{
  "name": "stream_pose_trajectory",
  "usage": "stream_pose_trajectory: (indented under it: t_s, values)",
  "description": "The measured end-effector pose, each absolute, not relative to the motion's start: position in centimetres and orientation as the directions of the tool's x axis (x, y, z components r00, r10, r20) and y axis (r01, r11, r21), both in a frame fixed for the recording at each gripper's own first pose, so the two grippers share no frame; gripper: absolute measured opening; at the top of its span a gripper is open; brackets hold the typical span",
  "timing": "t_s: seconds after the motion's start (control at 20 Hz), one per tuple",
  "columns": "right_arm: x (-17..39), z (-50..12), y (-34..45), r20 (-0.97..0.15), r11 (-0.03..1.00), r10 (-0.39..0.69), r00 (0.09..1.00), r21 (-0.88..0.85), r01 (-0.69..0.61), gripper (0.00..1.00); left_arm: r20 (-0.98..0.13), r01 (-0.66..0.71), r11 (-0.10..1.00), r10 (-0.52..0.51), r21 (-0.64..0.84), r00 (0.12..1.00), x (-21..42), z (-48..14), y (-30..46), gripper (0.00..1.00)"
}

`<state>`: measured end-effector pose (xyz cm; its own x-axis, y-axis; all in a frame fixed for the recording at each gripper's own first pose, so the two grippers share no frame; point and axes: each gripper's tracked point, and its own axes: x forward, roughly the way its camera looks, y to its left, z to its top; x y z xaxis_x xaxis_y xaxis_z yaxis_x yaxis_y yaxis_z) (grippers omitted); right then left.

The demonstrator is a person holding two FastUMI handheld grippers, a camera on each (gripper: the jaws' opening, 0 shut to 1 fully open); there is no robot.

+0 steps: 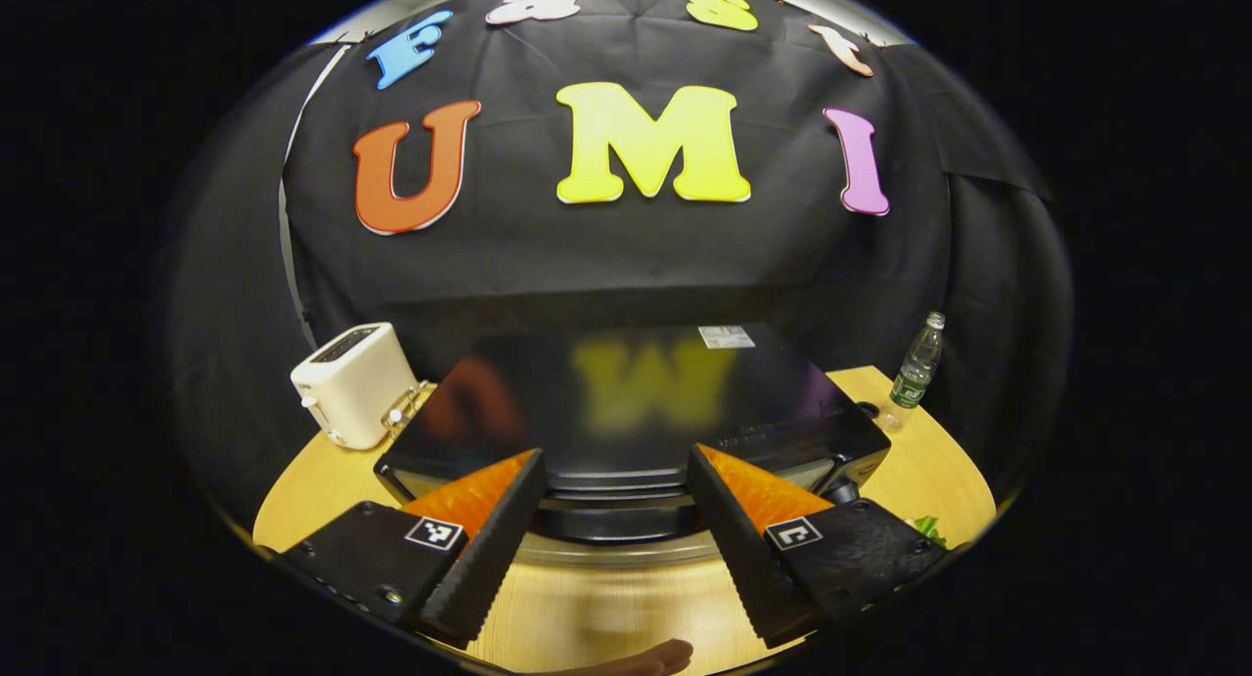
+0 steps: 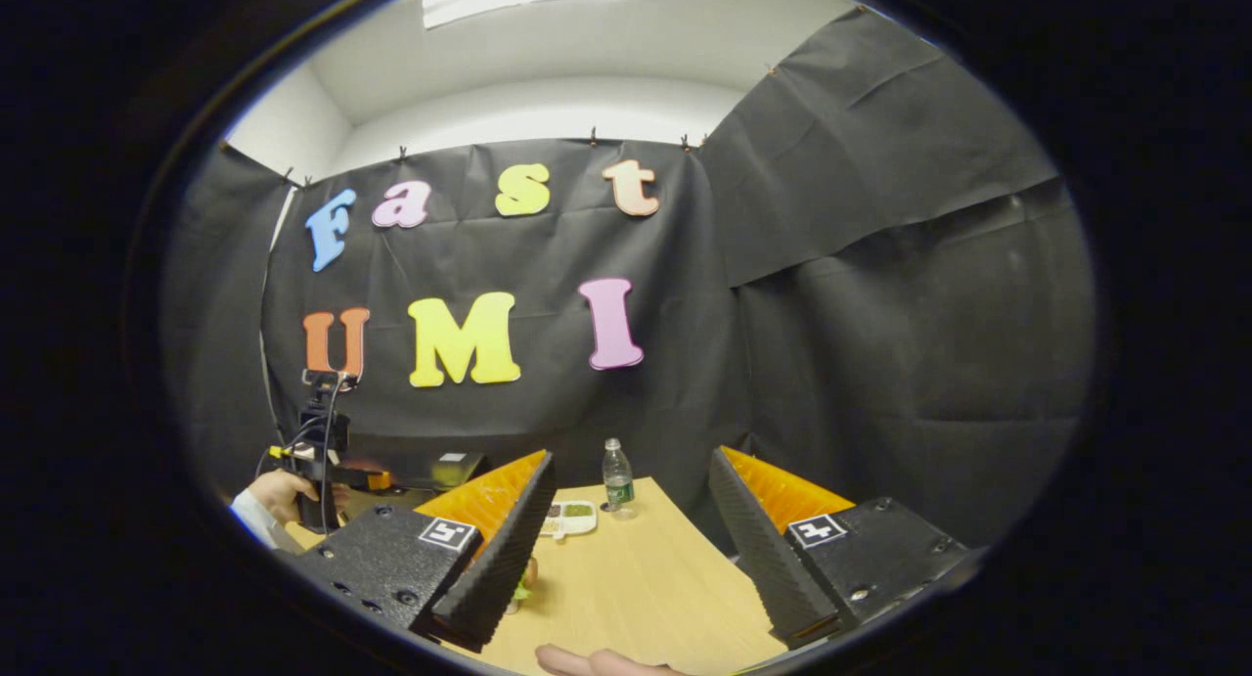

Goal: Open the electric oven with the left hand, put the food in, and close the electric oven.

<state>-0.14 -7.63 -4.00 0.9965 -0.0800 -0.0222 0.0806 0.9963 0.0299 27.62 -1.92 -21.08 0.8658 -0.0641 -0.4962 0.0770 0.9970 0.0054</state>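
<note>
In the left gripper view we find the left gripper (image 1: 611,519) with ridged fingers apart, holding nothing. The oven (image 1: 626,412), a glossy black box, sits centre frame on the wooden table (image 1: 939,480). At lower centre of the right gripper view, the right gripper (image 2: 631,549) is likewise spread and unloaded; a tray (image 2: 567,518) of food lies between its fingers.

my gripper (image 1: 611,519) hangs wide open just above the front edge of the black oven (image 1: 636,402) on the wooden table (image 1: 313,485), with a white toaster (image 1: 354,383) at its left and a water bottle (image 1: 916,368) at its right.
</note>
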Motion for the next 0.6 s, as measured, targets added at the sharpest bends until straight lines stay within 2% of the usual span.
stream_pose_trajectory:
  t_s: [0.05,0.1,0.4,0.5,0.6]
  values:
    - [-0.2,-4.0,-7.7,-0.022,0.996,-0.08,0.997,0.03,0.08,0.96,-0.48,0.079,0.997,-0.067,0.005,0.875,27.4,-20.4,-1.8,0.87]
    - [-0.3,-4.1,-7.7,-0.023,0.997,-0.077,0.997,0.031,0.077,0.97,-0.492,0.082,0.997,-0.073,-0.002,0.867,27.5,-20.8,-1.8,0.99]
    - [-0.4,-4.6,-7.0,-0.036,0.998,-0.061,0.997,-0.005,0.061,0.96,-0.491,0.078,0.997,-0.08,-0.023,0.868,24.6,-21.1,-1.8,0.98]
    - [-0.4,-4.9,-6.5,-0.041,0.999,-0.05,0.998,-0.005,0.049,0.97,-0.539,0.079,0.996,-0.082,-0.028,0.838,23.1,-23.2,-2.2,0.98]
    - [-0.5,-5.2,-6.2,-0.048,0.999,-0.043,0.998,0.003,0.043,0.97,-0.628,0.072,0.995,-0.101,-0.071,0.772,20.8,-26.7,-2.7,0.96]
